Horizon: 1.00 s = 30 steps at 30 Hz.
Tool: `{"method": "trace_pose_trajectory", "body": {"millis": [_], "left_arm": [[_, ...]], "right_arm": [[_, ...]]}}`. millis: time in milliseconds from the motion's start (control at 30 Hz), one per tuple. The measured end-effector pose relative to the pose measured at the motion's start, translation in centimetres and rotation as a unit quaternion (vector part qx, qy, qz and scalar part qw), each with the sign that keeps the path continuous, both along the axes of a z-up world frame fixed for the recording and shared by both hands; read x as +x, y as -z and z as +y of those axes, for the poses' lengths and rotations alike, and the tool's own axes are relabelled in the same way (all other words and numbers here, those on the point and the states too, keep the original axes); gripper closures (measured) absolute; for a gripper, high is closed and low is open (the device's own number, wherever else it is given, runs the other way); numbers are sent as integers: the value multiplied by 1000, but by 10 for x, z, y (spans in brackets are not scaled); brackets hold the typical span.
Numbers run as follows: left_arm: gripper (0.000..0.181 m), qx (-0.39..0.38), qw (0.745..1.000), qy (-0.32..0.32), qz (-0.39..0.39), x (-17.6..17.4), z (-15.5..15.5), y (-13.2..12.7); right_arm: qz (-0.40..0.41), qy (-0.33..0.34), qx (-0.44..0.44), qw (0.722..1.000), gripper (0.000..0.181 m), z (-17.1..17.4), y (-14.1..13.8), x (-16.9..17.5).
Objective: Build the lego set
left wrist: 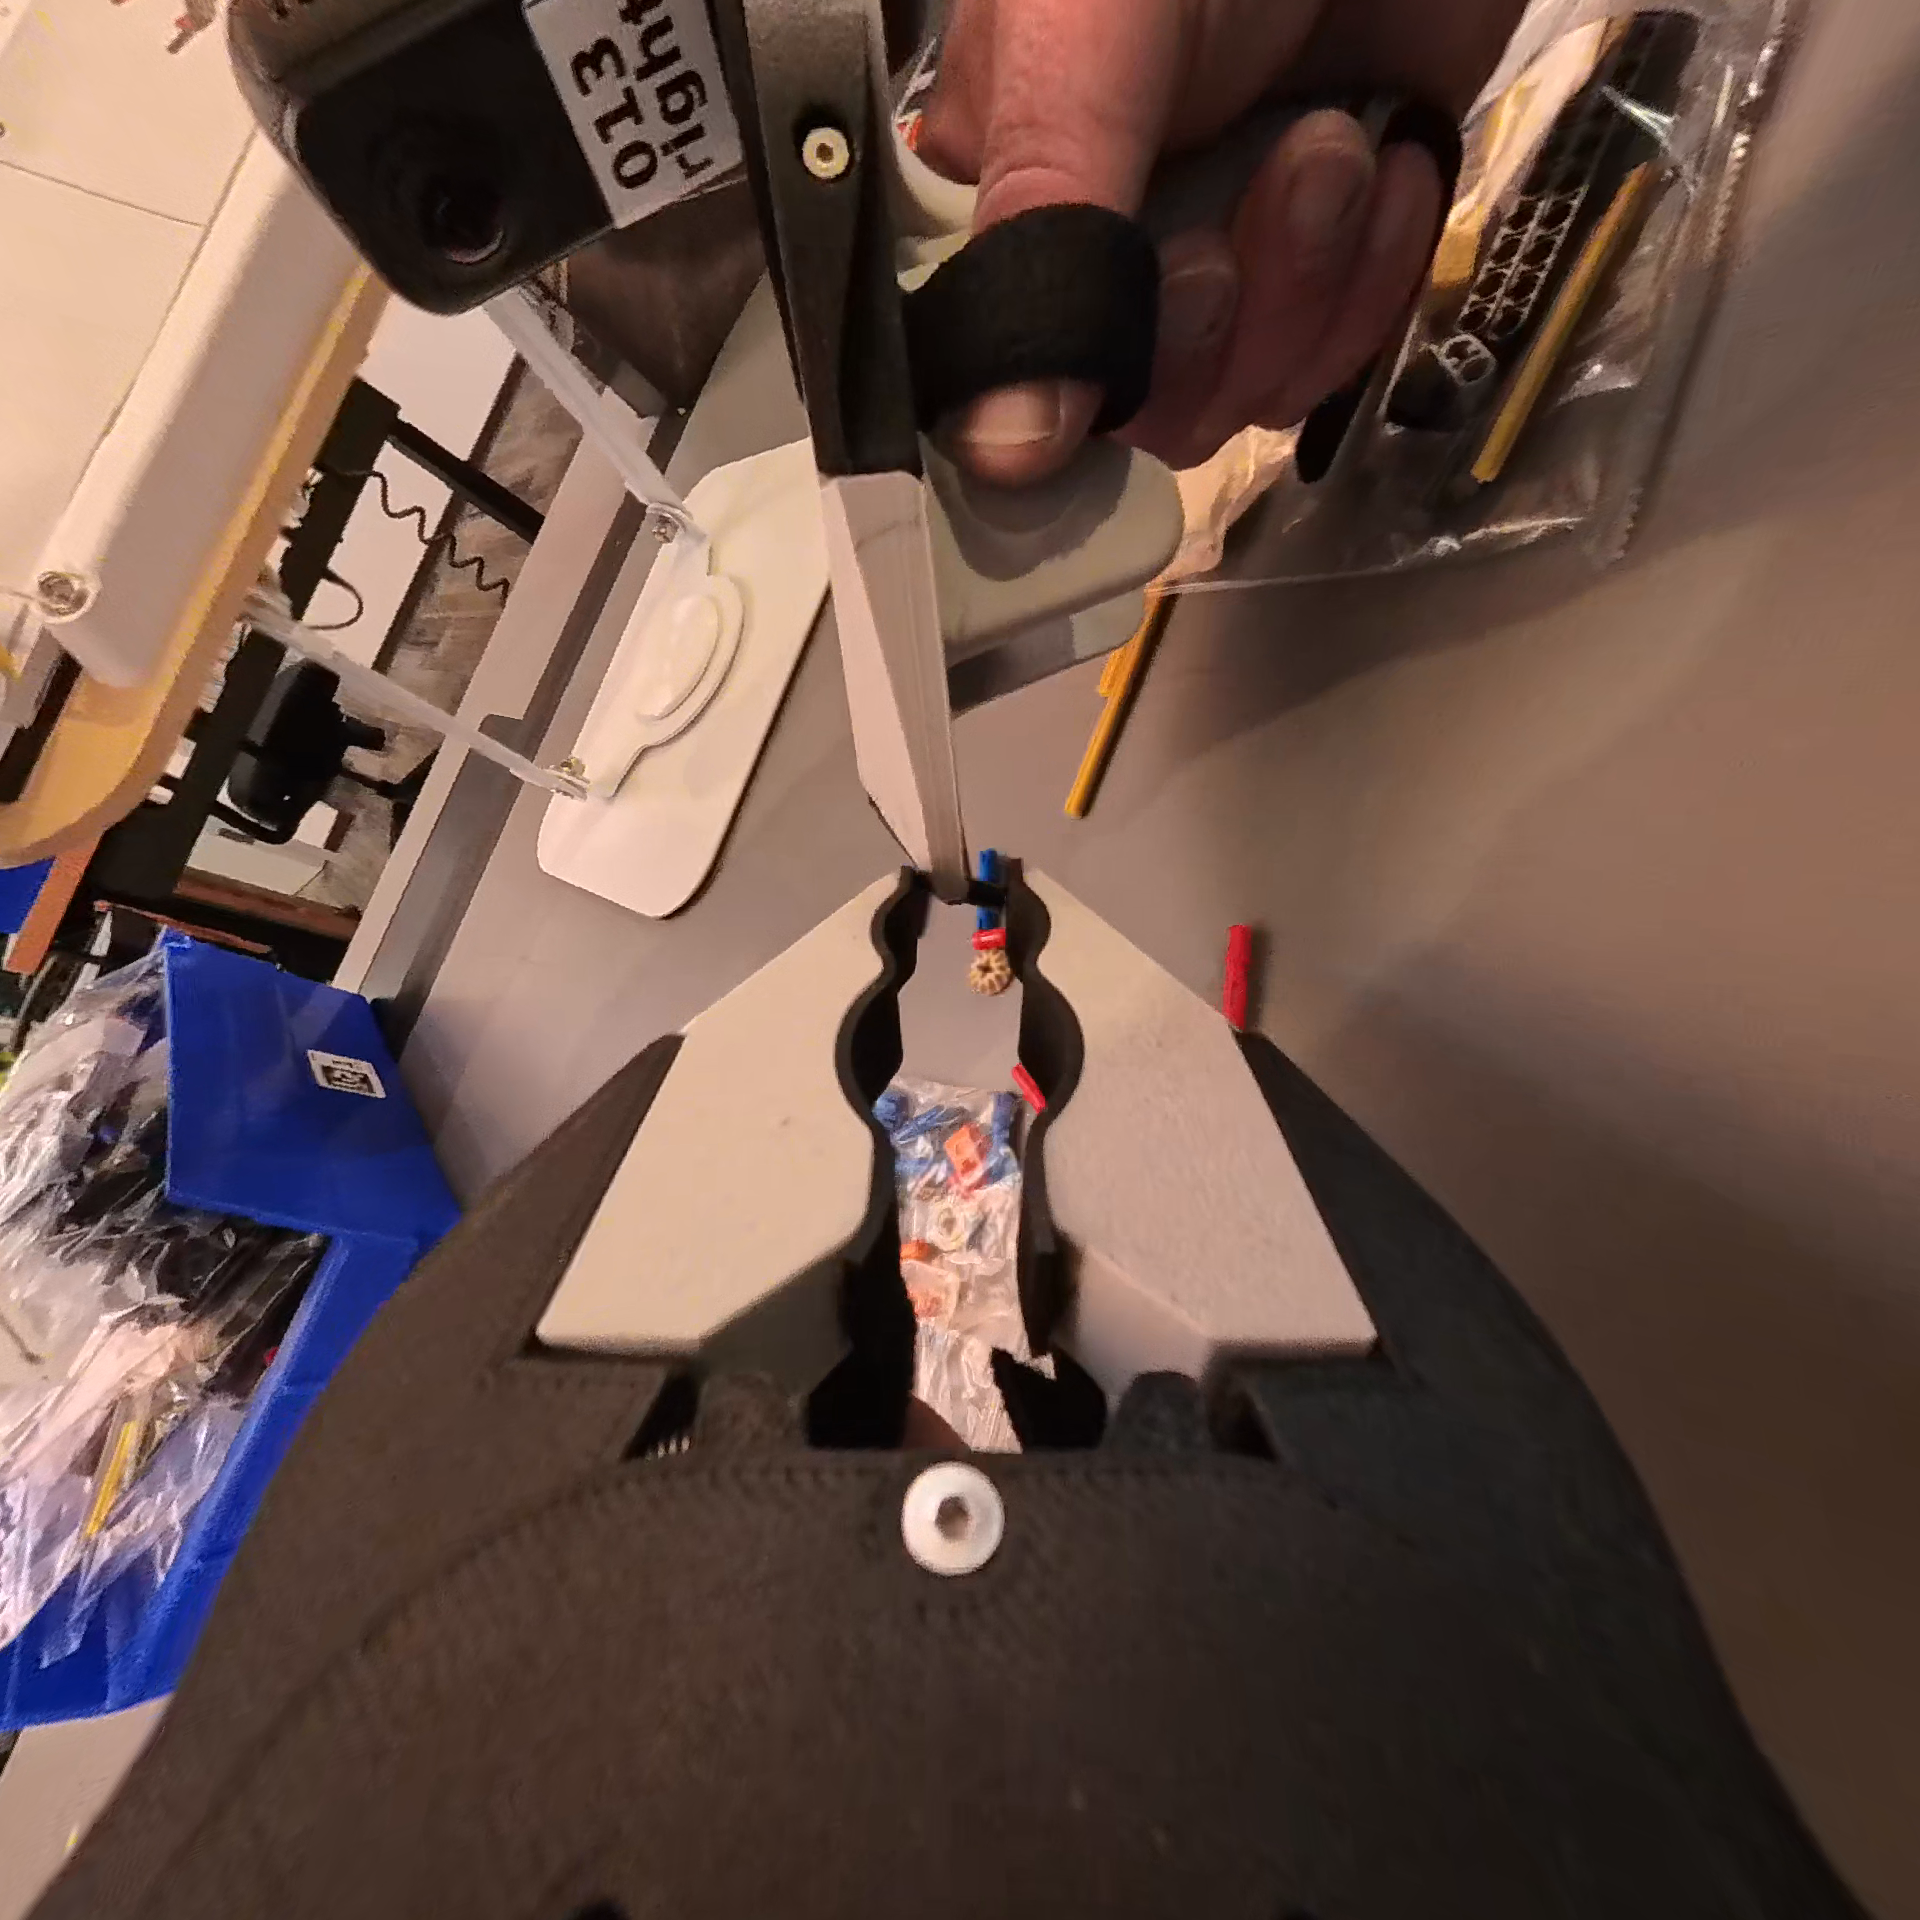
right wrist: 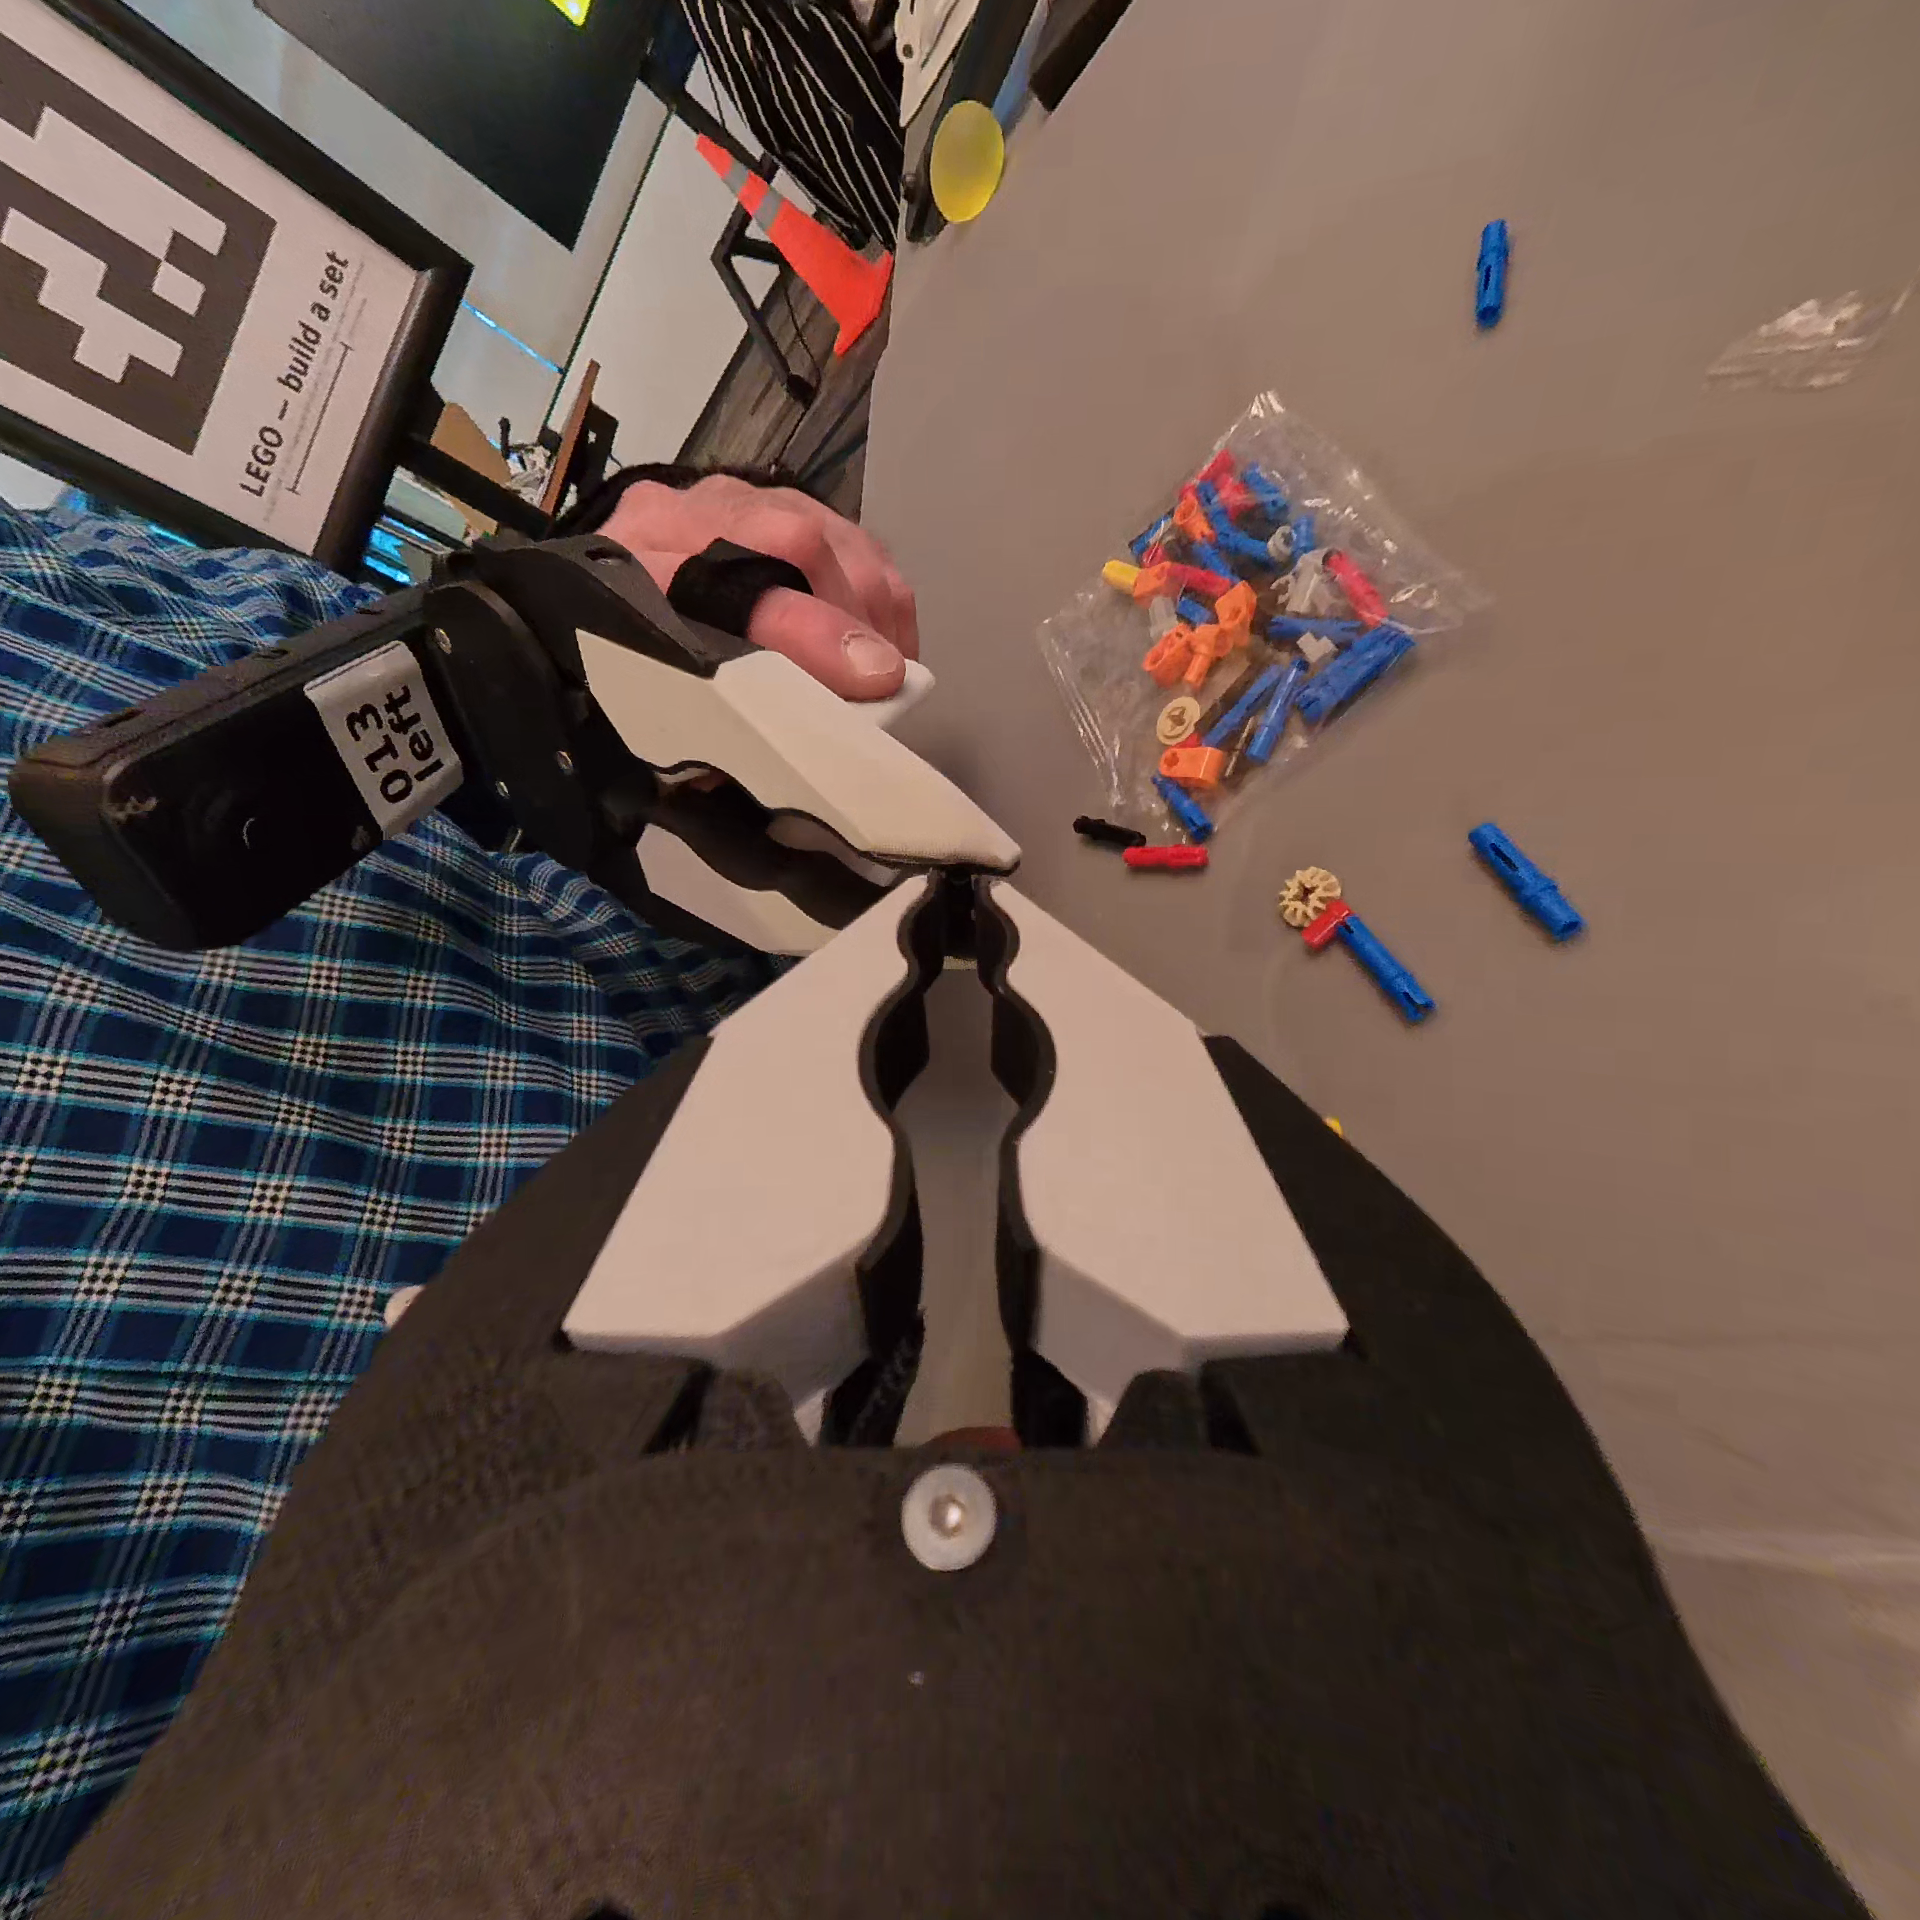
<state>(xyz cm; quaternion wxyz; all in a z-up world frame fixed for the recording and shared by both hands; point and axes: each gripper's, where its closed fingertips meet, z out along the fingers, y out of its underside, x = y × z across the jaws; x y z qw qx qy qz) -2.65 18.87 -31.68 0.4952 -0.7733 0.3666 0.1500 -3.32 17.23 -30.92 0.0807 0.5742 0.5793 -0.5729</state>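
Note:
My two grippers meet tip to tip above the grey table (right wrist: pixel 1558 1247). A small black pin (left wrist: pixel 982 891) sits between them. My left gripper (left wrist: pixel 966 883) has its jaws drawn in around the pin. My right gripper (left wrist: pixel 940 873) comes down from above, nearly shut, pinching the pin's other end. In the right wrist view my right gripper (right wrist: pixel 956 885) holds the pin (right wrist: pixel 951 883) and my left gripper (right wrist: pixel 992 857) comes in from the left. A tan gear on a red and blue pin (right wrist: pixel 1351 925) lies on the table.
A clear bag of small blue, orange and red parts (right wrist: pixel 1247 623) lies beyond the tips, with loose blue pins (right wrist: pixel 1527 883), a red pin (right wrist: pixel 1164 857) and a black pin (right wrist: pixel 1107 831). A yellow axle (left wrist: pixel 1112 717), a bag of black beams (left wrist: pixel 1507 291) and a blue bin (left wrist: pixel 260 1195) are nearby. Only a small space, under 4 cm, lies between the two pairs of fingers. Between my left fingertips and the yellow axle (left wrist: pixel 1112 717) there is roughly 9 centimeters.

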Motion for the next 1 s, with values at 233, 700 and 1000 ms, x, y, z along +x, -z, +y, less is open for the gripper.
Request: {"method": "trace_pose_trajectory", "body": {"millis": [233, 700, 1000], "left_arm": [[167, 29, 997, -47, -62, -9, 3, -13], [167, 70, 978, -32, -195, 3, -5, -36], [167, 69, 971, -31, -227, 2, -6, -37]], "right_arm": [[23, 50, -13, 998, 169, 7, -8, -9], [54, 70, -158, 983, 175, -12, -33, -3], [60, 80, -148, 984, 179, -14, -34, -5]]}}
